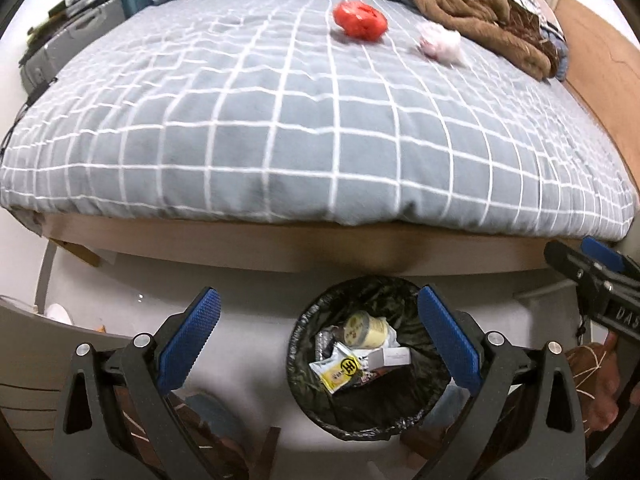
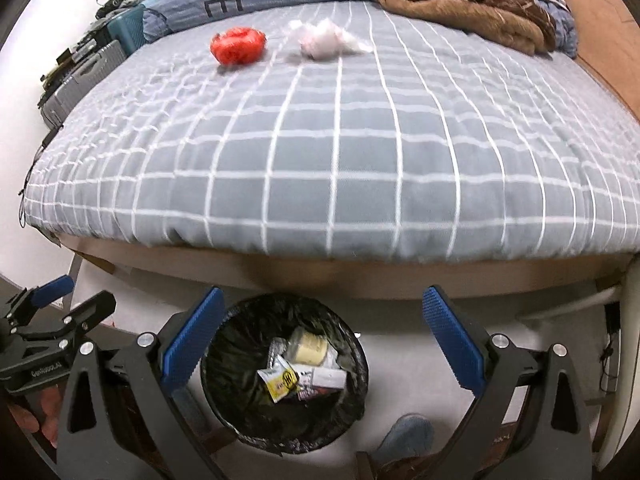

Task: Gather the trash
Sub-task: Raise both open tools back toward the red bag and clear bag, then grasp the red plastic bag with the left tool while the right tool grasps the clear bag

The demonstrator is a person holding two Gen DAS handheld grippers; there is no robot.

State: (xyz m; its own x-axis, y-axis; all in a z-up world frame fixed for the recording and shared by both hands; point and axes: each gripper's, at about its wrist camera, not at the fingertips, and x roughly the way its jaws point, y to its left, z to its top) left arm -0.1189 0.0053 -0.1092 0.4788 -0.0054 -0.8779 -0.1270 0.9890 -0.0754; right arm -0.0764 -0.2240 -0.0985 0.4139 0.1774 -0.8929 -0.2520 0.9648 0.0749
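Grey checked bedding [image 1: 280, 128] covers a bed that fills most of both wrist views, its wooden frame [image 1: 280, 252] showing below the edge; a brown blanket [image 1: 472, 8] is heaped at the far right corner, and a blue pillow with a dark letter E [image 2: 224, 6] lies at the head; a grey suitcase [image 2: 76, 80] stands on the floor beside the bed at the left.

Two pieces of trash lie on the bedding toward the far end, near each other but apart: a crumpled red bag [image 1: 360, 20] and a white crumpled wad [image 1: 440, 42], perhaps tissue or thin plastic, though blur makes that hard to settle.

On the pale floor just in front of the bed frame stands a round bin with a black liner [image 1: 304, 360]; inside it rest a pale yellow cup [image 1: 368, 330], a yellow sachet [image 1: 340, 372], a small white box [image 1: 394, 358] and a silvery wrapper [image 1: 324, 342].

The left tongs [image 1: 316, 338] hang over the bin with their blue pads spread wide and nothing between them; the right tongs [image 2: 324, 344] are likewise spread wide and empty above the bin, its rim showing between their pads; each pair shows at the edge of the other's view, with a hand [image 1: 604, 392] below the right one.
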